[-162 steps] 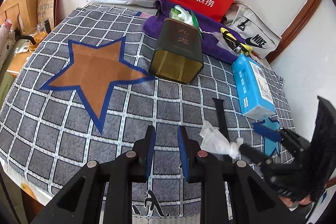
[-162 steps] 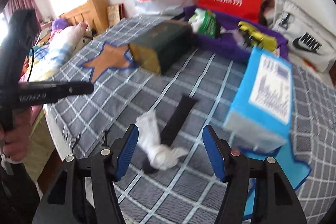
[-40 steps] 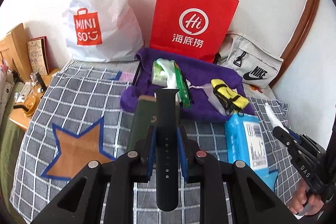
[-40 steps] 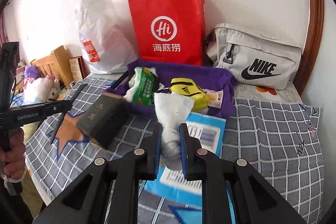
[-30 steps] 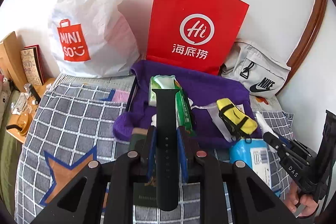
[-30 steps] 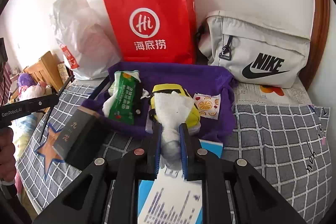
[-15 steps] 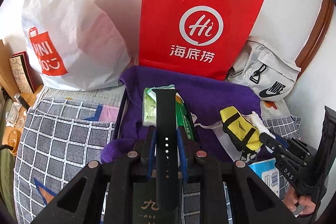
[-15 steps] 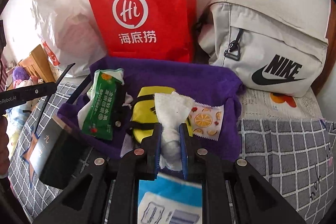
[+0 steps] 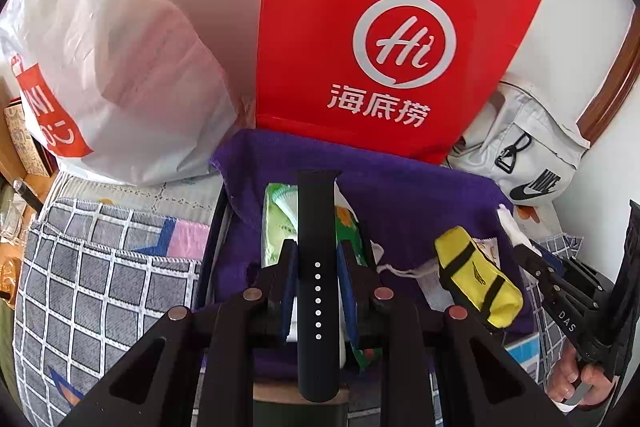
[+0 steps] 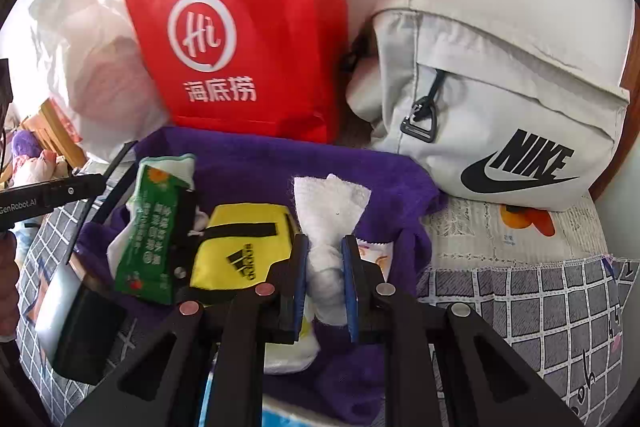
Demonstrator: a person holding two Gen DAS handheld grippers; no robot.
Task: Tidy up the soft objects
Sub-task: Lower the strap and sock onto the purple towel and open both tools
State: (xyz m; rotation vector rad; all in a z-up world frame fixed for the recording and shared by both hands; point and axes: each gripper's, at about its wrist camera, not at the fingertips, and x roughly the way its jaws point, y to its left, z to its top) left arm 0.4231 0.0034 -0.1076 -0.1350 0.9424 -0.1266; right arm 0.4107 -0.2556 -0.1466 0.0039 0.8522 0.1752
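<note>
A black watch strap (image 9: 317,267) stands up between the blue pads of my left gripper (image 9: 317,279), which is shut on it above the purple towel (image 9: 420,203). My right gripper (image 10: 324,267) is shut on a crumpled white tissue (image 10: 330,211), also over the purple towel (image 10: 256,163). On the towel lie a green wet-wipe pack (image 10: 154,227), a yellow pouch (image 10: 240,247) and a small orange-print sachet (image 10: 376,255). The right gripper (image 9: 532,251) with its tissue shows at the right of the left wrist view.
A red paper bag (image 9: 384,39) and a white plastic shopping bag (image 9: 108,67) stand against the wall behind the towel. A grey sling bag (image 10: 500,131) lies to the right. A dark green box (image 10: 80,319) and a blue box corner (image 9: 520,345) sit on the checked bedspread (image 9: 100,287).
Both grippers have moved forward and a little down toward the purple towel, each keeping its hold. The bags and towel now look larger and closer.
</note>
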